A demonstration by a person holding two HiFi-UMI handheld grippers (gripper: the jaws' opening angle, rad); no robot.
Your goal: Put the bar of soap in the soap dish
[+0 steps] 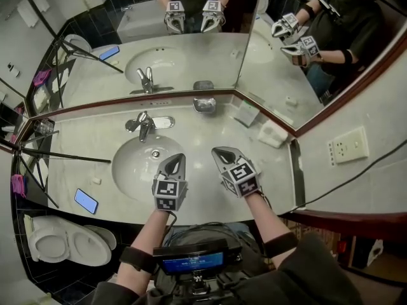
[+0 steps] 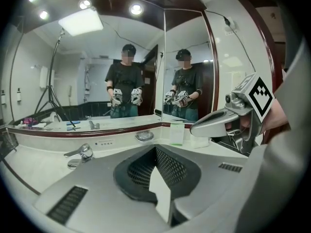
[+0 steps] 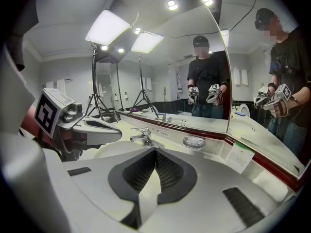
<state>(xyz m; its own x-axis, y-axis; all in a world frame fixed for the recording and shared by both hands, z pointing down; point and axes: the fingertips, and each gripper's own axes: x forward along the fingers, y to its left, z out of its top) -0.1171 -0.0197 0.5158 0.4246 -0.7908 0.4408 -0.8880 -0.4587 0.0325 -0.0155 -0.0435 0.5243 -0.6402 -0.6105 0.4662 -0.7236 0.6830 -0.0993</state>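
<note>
The silver soap dish (image 1: 204,105) stands at the back of the counter by the mirror corner, to the right of the faucet (image 1: 144,125). Something pale seems to lie in the dish (image 3: 193,141), probably the soap; I cannot make it out clearly. My left gripper (image 1: 176,160) hangs shut over the basin's right rim with nothing between its jaws. My right gripper (image 1: 223,152) is beside it over the counter, also shut and empty. Both are well short of the dish (image 2: 144,136). Each gripper view shows its own jaws closed, the left (image 2: 155,150) and the right (image 3: 155,152).
A folded card (image 1: 245,113) and a white folded cloth (image 1: 273,134) lie at the back right. A blue phone (image 1: 86,201) rests at the front left of the counter (image 1: 76,151). Tripod legs (image 1: 63,154) cross the left side. Mirrors line the back and right walls.
</note>
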